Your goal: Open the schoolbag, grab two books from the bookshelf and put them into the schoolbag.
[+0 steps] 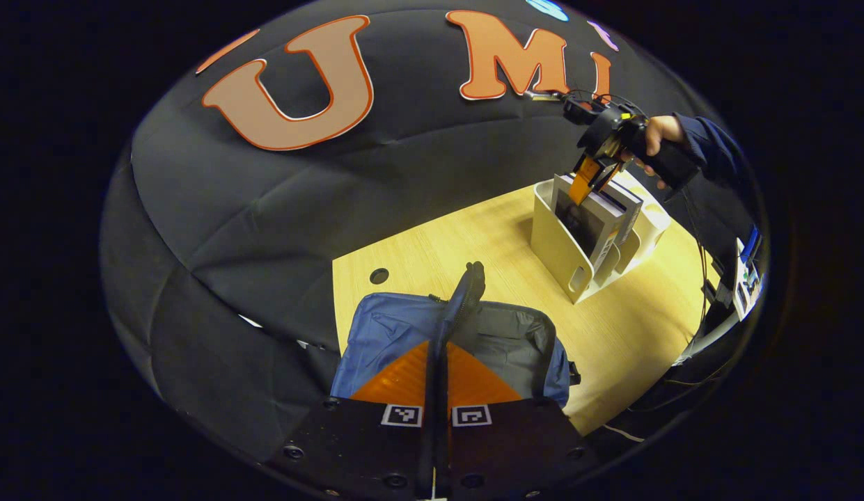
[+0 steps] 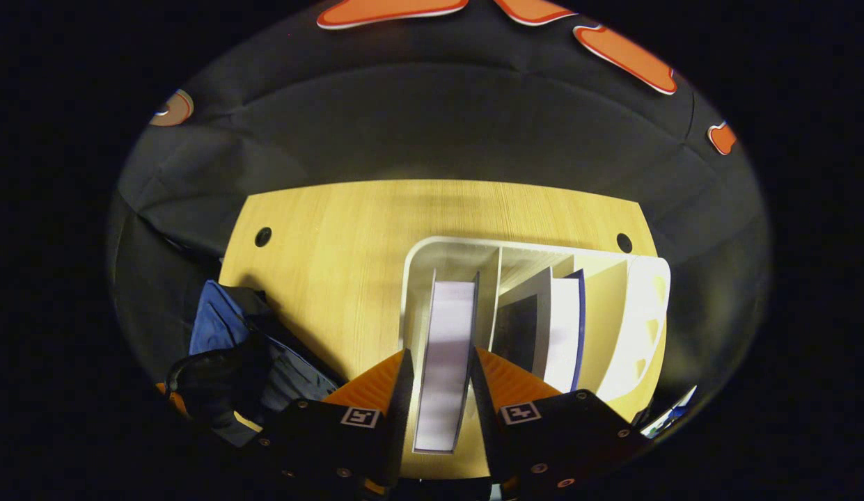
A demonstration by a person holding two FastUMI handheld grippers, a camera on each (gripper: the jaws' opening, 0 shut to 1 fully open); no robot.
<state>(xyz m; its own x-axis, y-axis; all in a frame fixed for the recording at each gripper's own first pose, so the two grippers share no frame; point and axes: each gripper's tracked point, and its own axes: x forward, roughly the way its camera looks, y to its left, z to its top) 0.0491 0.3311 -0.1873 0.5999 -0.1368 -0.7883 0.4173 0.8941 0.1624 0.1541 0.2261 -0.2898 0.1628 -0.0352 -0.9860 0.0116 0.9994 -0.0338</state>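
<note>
In the left gripper view the blue schoolbag [image 1: 383,334] lies on the wooden table [image 1: 487,236] with its top open, showing a grey lining. My left gripper [image 1: 438,348] is shut on the bag's black handle strap [image 1: 468,282], which stands up between the fingers. Far right, a hand holds my right gripper [image 1: 590,182] down into the white bookshelf [image 1: 557,250]. In the right gripper view, that gripper [image 2: 440,355] is shut on a book [image 2: 451,313] standing in the shelf's left slot [image 2: 418,278], page edges up. A second book [image 2: 560,327] leans in the adjoining slot.
The bookshelf's right-hand slots [image 2: 633,313] hold no books. The schoolbag [image 2: 219,323] sits at the table's left end in the right gripper view. Cable holes [image 2: 263,236] [image 2: 624,243] mark the tabletop's far corners. Cables and small equipment [image 1: 745,278] hang off the table's right side.
</note>
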